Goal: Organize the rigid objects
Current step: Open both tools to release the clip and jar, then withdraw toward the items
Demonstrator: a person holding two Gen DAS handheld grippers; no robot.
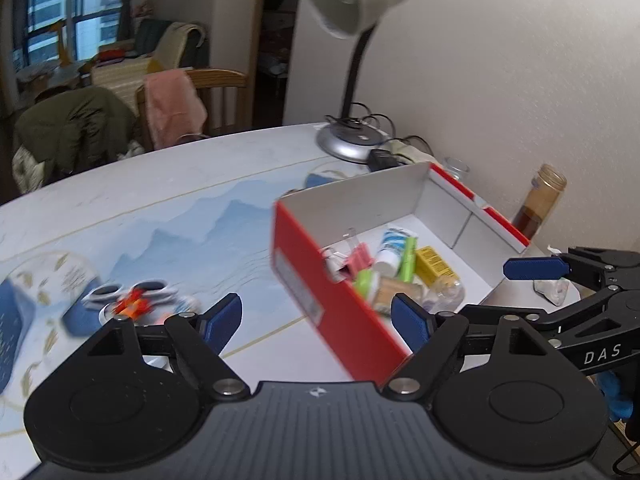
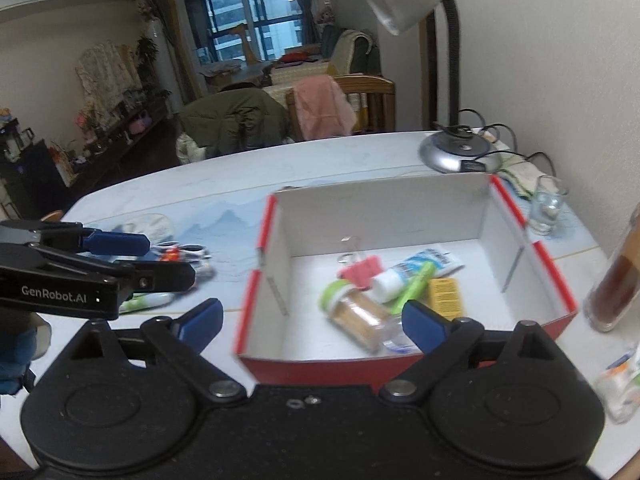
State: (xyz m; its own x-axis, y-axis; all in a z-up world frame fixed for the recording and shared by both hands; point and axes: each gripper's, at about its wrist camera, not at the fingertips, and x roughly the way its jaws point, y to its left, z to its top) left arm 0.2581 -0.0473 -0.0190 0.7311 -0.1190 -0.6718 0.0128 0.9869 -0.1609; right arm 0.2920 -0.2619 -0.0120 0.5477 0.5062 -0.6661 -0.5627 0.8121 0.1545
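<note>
A red cardboard box (image 1: pixel 316 280) (image 2: pixel 400 204) with a white inside stands on the table. It holds a pink binder clip (image 2: pixel 360 270), a white tube (image 2: pixel 416 270), a green marker (image 2: pixel 414 286), a yellow carton (image 2: pixel 445 296) and a small jar with a green lid (image 2: pixel 354 312). My left gripper (image 1: pixel 316 318) is open and empty above the box's near left wall. My right gripper (image 2: pixel 312 322) is open and empty over the box's front edge. Loose small items (image 1: pixel 136 300) (image 2: pixel 180 254) lie on the table left of the box.
A desk lamp (image 1: pixel 352 60) (image 2: pixel 448 80) with cables stands behind the box. A brown jar (image 1: pixel 540 204) (image 2: pixel 616 280) and a glass (image 2: pixel 546 208) stand at the right by the wall. A small plastic item (image 2: pixel 620 384) lies at the right front. Chairs stand beyond the table.
</note>
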